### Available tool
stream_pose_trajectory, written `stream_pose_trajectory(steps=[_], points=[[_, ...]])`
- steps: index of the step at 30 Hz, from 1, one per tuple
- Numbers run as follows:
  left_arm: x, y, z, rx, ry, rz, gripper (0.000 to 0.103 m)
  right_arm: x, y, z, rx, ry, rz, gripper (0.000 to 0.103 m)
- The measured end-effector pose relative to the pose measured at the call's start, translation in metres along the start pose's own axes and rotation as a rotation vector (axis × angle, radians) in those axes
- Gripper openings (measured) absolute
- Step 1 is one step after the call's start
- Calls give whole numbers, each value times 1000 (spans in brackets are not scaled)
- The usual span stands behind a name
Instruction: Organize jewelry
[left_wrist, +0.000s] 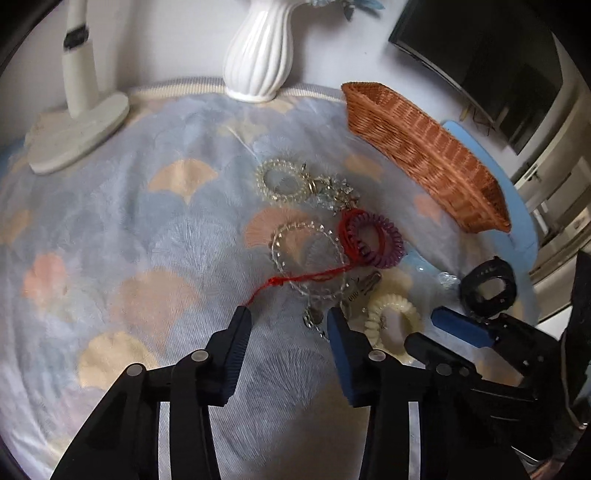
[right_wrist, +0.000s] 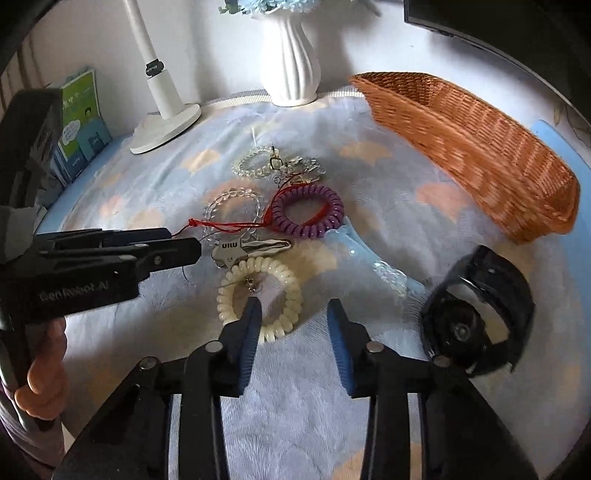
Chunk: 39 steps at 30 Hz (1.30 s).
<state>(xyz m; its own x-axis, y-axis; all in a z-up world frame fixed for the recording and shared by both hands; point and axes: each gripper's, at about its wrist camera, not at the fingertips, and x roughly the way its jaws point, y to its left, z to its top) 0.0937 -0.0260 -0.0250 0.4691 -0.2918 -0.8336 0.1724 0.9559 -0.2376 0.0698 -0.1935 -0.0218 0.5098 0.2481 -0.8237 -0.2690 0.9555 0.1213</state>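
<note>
The left gripper (left_wrist: 286, 319) hangs low over the cloth with its jaws apart, holding nothing. The loose end of the thin red cord bracelet (left_wrist: 306, 277) lies just at its left fingertip, which suggests the cord is the piece it is lined up for. The right gripper (right_wrist: 295, 314) is likewise spread and empty. Its left finger sits over the cream spiral coil hair tie (right_wrist: 258, 295), while its right finger hangs above bare cloth.

The jewelry lies in a loose heap on the pale blue cloth with peach fan shapes (left_wrist: 147, 221). From the cream coil outward come a silver hair clip with printed letters (right_wrist: 251, 249), a clear faceted bead bracelet (left_wrist: 306, 258) that the red cord crosses, and a purple spiral coil hair tie (right_wrist: 306, 216) with the cord's loop resting against it. Farther off lie a clear spiral coil tie (left_wrist: 280, 181) and a cluster of crystal charms (left_wrist: 332, 192). A pale blue plastic clip (right_wrist: 369, 254) and a black wristband watch (right_wrist: 476, 314) lie apart to the right.

The long brown woven wicker basket (right_wrist: 480, 147) stands beyond the heap, and no piece shows inside it; it is probably where the pieces are meant to go. Because the cord is tangled over the beads, pulling it may drag its neighbours. A white ribbed vase (left_wrist: 258, 55) and a white lamp base (left_wrist: 77, 136) stand at the cloth's far edge.
</note>
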Motion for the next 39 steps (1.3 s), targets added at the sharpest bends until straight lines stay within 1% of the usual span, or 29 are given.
stream_pose_trajectory(steps=[3,4,6,8,9,10,12,13,15,19,21,24,25,28,29,31,32,36,39], points=[[4,-11,1,38,-6,64,41,1,7,-1,-38,-12,-35,33],[5,-17,-1,66,-12,97,39,1,8,0,-46,-12,-32,29],[7,-24,-4,103,-19,144,35,1,9,-1,-56,-12,-28,26],[6,-31,-8,135,-27,176,26,-1,10,-3,-66,-12,-31,21],[5,-34,-10,145,-29,177,16,-2,10,-4,-67,-11,-30,19],[4,-38,-12,158,-30,177,10,-3,9,-5,-66,-11,-31,17],[2,-40,-14,180,-31,179,10,-9,6,-9,-60,-16,-35,14],[-1,-40,-16,182,-31,171,10,-13,3,-12,-50,-19,-33,13],[-12,-36,-19,166,-45,119,10,-19,-3,-14,-36,-24,-39,13],[-54,-22,-23,110,-117,-44,10,-33,-15,-18,-13,-41,-51,12],[-77,-15,-28,86,-156,-107,10,-38,-16,-18,-7,-49,-42,12],[-98,-7,-36,67,-184,-135,10,-44,-13,-20,-8,-54,-18,12],[-103,-2,-38,56,-186,-150,10,-45,-11,-21,-12,-56,-16,12],[-109,20,-47,4,-179,-164,11,-46,-5,-23,-26,-53,-12,12],[-108,26,-48,-11,-176,-161,11,-44,-4,-24,-27,-46,-11,12],[-103,45,-56,-56,-155,-118,11,-40,-1,-26,-29,-33,-10,12],[-97,57,-60,-89,-137,-110,11,-39,-1,-26,-28,-30,-7,12],[-81,87,-70,-171,-93,-105,11,-36,0,-27,-24,-15,-8,12],[-79,98,-76,-203,-97,-153,11,-31,-1,-27,-17,-4,-6,12]])
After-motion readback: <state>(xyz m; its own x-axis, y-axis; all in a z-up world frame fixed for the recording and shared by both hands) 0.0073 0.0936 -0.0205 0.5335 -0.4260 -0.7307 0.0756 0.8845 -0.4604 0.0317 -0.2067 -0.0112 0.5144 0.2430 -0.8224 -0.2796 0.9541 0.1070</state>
